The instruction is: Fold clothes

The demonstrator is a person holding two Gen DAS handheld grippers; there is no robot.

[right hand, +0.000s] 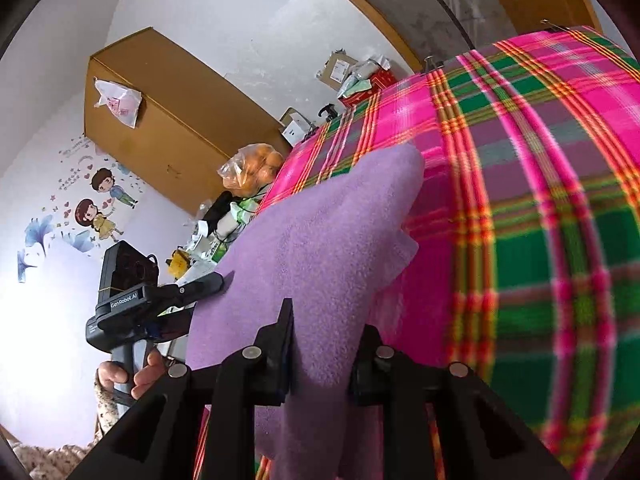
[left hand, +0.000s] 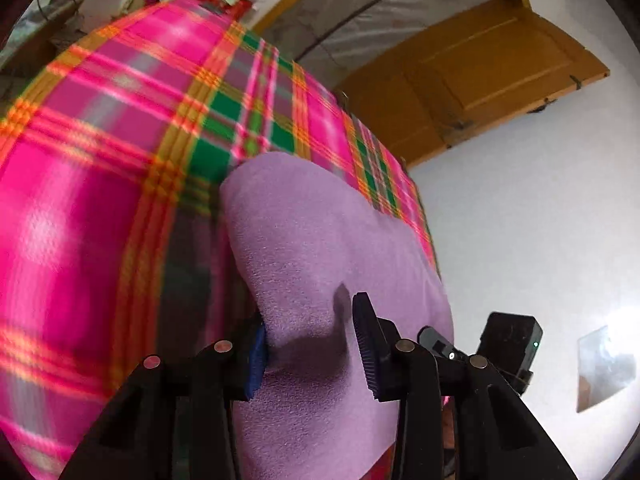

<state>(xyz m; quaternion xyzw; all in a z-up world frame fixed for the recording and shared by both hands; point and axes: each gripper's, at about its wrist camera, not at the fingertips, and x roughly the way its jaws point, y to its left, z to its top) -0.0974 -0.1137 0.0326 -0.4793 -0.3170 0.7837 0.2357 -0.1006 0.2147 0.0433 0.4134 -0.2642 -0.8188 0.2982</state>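
A lilac fleece garment (left hand: 320,240) hangs lifted above the pink-and-green plaid blanket (left hand: 100,200), pinched along its near edge by both grippers. The left gripper (left hand: 310,354) and right gripper (right hand: 326,356) each have their jaws closed part-way onto a bunch of fleece. Judged step: a fold being carried over; the next move calls for both held corners travelling level.

Purple cloth (right hand: 320,248) in right gripper (right hand: 326,344)
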